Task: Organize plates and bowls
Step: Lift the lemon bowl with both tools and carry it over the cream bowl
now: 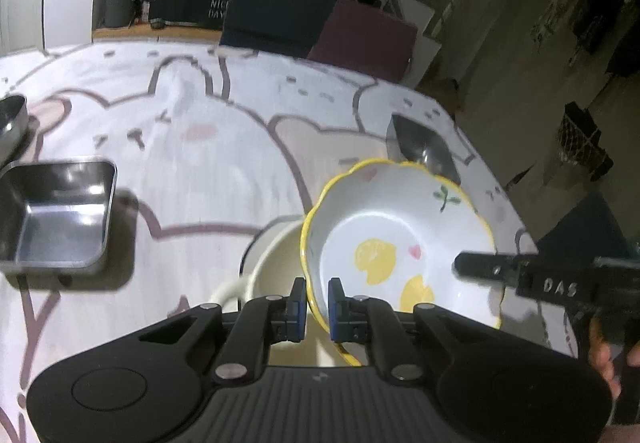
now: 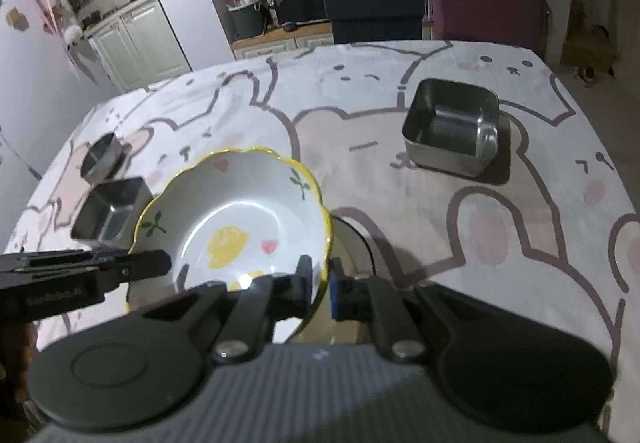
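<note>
Yellow-rimmed scalloped ceramic bowl with lemon and heart print (image 1: 400,243) is pinched from two opposite sides. Your left gripper (image 1: 317,307) clamps the rim on its near-left edge, one blue pad (image 1: 298,307) outside the wall, the other inside. Your right gripper (image 2: 320,285) does the same on the far side of the rim, seen at the bowl's right edge in the right wrist view; both sets of fingers are nearly closed on the thin wall.

The bowl hangs tilted between them, above the table, mouth up and leaning toward the right gripper.

Directly below and just left of it in the left wrist view sits a cream round bowl with a dark rim (image 1: 276,263). That looks like the nesting target, so the key relation is: held bowl sits slightly right of and over it, partly overlapping.

Further out on the bear-print tablecloth (image 1: 200,163): a square steel tray (image 1: 56,219) on the left, a second square steel tray (image 2: 452,127) well apart on the right, and a small round steel dish (image 2: 102,157) beyond the left tray.

Level the bowl before lowering; the tilt could catch a rim.
</note>
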The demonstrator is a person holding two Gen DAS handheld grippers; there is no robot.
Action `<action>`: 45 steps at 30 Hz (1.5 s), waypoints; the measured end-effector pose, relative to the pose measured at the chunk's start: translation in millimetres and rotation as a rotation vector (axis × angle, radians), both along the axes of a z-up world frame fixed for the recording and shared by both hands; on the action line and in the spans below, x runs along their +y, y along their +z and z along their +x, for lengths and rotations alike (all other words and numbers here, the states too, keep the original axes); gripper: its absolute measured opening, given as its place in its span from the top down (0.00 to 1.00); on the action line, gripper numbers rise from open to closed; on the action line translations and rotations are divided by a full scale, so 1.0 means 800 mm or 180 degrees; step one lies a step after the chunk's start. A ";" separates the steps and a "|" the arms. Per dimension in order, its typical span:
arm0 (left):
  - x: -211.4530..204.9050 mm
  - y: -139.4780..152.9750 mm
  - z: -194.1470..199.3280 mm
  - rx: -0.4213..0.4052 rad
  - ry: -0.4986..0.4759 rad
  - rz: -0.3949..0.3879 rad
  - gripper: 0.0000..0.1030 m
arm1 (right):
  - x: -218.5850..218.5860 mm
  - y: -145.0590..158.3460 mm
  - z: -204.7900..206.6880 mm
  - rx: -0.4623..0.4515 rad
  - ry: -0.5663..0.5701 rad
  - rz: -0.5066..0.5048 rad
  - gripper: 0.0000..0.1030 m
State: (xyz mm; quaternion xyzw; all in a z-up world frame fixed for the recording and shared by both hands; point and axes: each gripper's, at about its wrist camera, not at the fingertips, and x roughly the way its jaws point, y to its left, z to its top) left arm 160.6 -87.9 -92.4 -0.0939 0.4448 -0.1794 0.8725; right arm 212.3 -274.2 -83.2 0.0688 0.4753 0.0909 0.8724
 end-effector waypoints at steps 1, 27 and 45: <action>0.000 -0.005 -0.001 0.0040 0.0001 -0.0010 0.89 | 0.001 -0.001 0.000 0.0008 0.0012 -0.0024 0.91; -0.025 -0.038 0.002 0.0173 -0.0213 0.0371 0.87 | 0.008 -0.020 -0.001 0.0242 0.0065 -0.0273 0.92; -0.032 -0.037 0.000 0.0119 -0.0327 0.0541 0.80 | 0.009 -0.023 0.000 0.0242 0.0088 -0.0323 0.93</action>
